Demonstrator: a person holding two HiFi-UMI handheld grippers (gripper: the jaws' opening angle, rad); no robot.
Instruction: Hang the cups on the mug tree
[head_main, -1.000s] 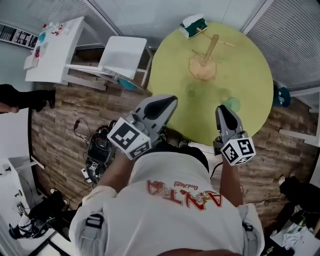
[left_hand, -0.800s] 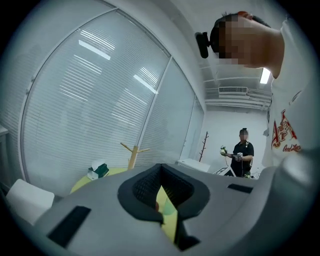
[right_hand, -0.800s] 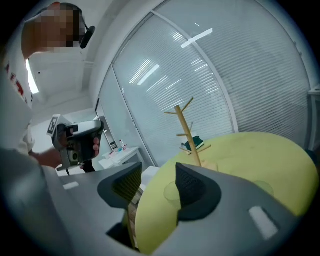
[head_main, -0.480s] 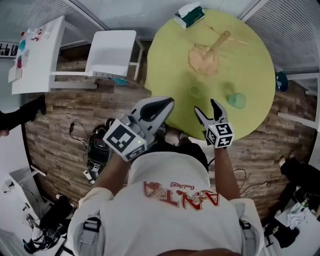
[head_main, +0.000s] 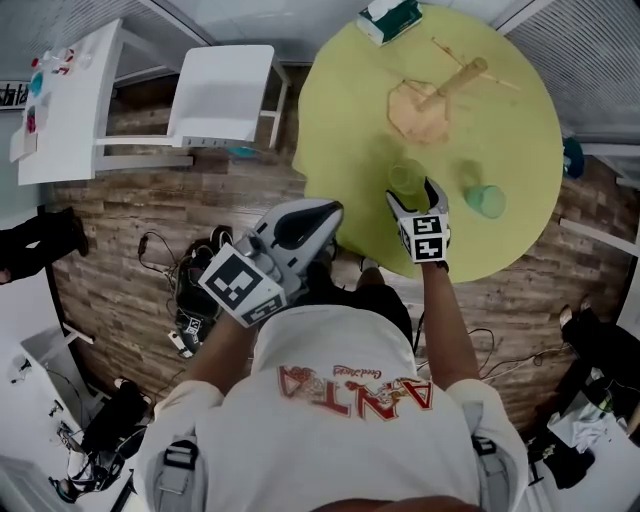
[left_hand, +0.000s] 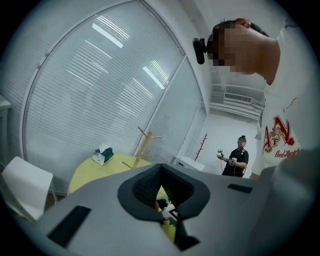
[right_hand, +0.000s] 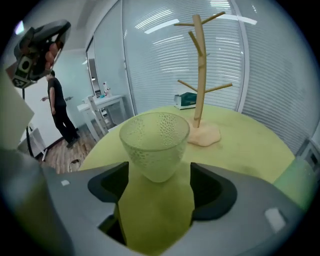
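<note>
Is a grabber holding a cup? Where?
Nothing is held. The right gripper has just been opening its fingers. They stand wide apart, with the pale green cup at their tips, not gripped. The left gripper is shut and empty.

White T-shirt (head_main: 350, 450); red lettering (head_main: 355, 386)

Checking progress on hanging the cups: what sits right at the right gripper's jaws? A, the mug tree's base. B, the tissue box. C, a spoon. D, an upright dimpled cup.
D: in the right gripper view the dimpled cup stands upright between the tips of the right gripper, whose jaws have just been opening and do not touch it.
</note>
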